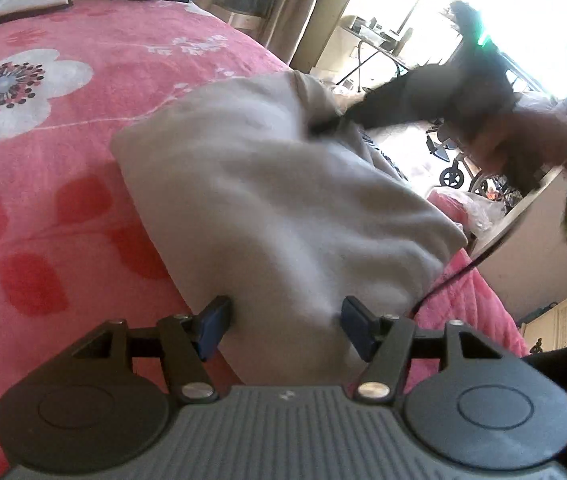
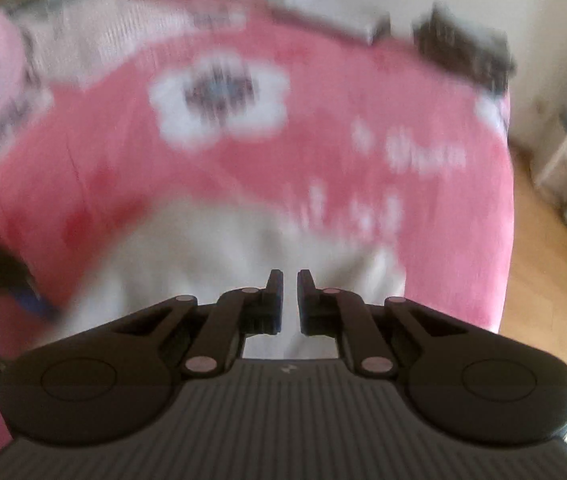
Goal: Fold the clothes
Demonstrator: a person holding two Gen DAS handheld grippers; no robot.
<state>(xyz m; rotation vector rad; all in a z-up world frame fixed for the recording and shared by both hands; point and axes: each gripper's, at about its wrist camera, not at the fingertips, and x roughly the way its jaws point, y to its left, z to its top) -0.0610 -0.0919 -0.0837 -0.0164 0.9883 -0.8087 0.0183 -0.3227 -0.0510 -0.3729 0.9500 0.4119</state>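
Left tool stands apart, straddling the near edge of the garment at the bed's right edge. Right tool is nearly together; whether it pinches cloth cannot be told. If your right tool moves fast, the unclamped near edge may drag and spoil the fold.

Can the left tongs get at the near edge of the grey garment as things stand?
Probably yes: the left tongs stand open with the grey garment already lying between the pads, and nothing blocks them.
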